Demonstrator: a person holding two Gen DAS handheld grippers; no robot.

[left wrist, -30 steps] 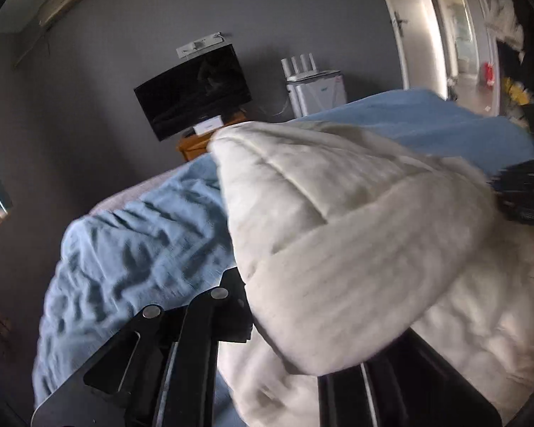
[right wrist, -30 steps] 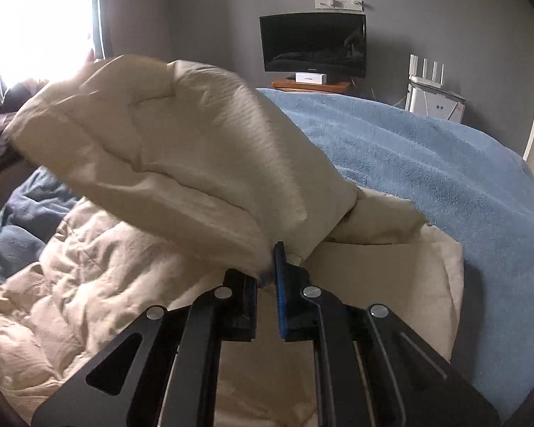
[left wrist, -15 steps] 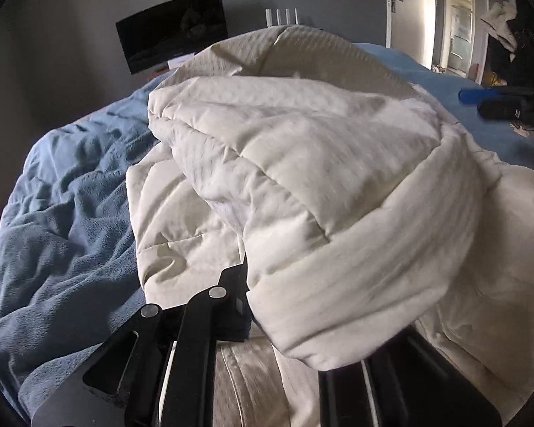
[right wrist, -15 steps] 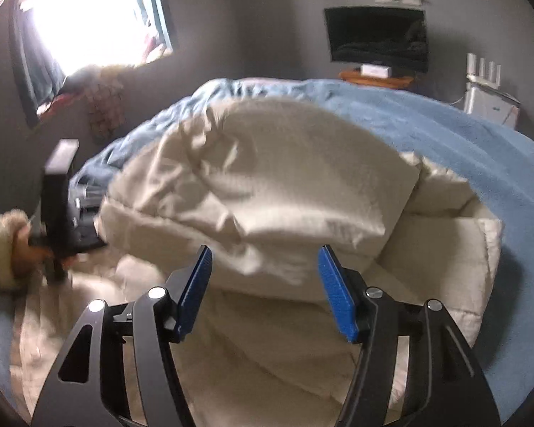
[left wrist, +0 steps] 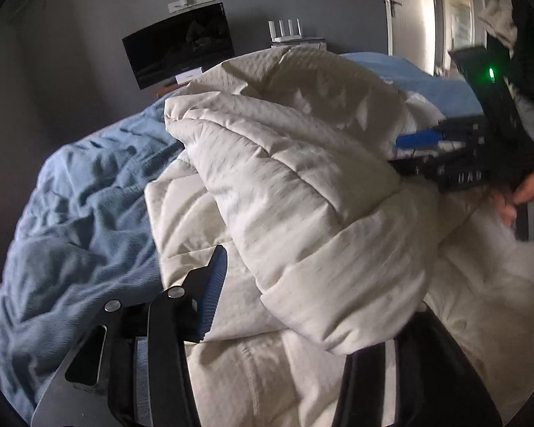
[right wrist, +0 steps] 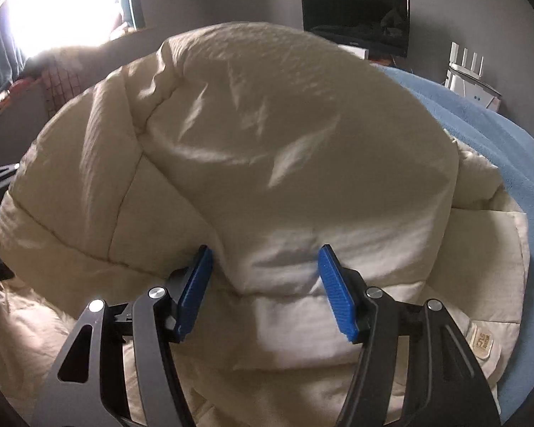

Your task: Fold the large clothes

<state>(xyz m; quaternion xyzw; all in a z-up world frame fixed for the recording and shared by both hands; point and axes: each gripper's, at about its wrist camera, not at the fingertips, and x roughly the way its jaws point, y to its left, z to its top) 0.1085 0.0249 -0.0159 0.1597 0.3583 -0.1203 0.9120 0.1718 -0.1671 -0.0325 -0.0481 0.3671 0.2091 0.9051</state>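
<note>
1. The right gripper (right wrist: pixel 265 284) is seen with its jaws spread wide; nothing is clamped, though a fold of the coat (right wrist: pixel 267 135) bulges into the gap between the blue pads (right wrist: pixel 338 295).
2. The left gripper (left wrist: pixel 302 306) is also spread: one blue pad (left wrist: pixel 213 284) is shown bare at the left, while the other finger is hidden under the coat's thick rolled edge, so no grip on the cloth is shown.
3. In the left view, the right gripper (left wrist: pixel 445 160) is seen at the far side of the coat, held by a hand (left wrist: pixel 527 195), with a green light lit on its body.
4. The cream quilted coat (left wrist: pixel 302 178) is piled in a doubled-over mound, resting on its own lower layer.
5. A blue blanket (left wrist: pixel 82 213) is spread over the bed beneath and around the coat.
6. A TV (right wrist: pixel 356 17) is mounted on the grey wall behind, with a white router (right wrist: pixel 470 78) beside it.
</note>
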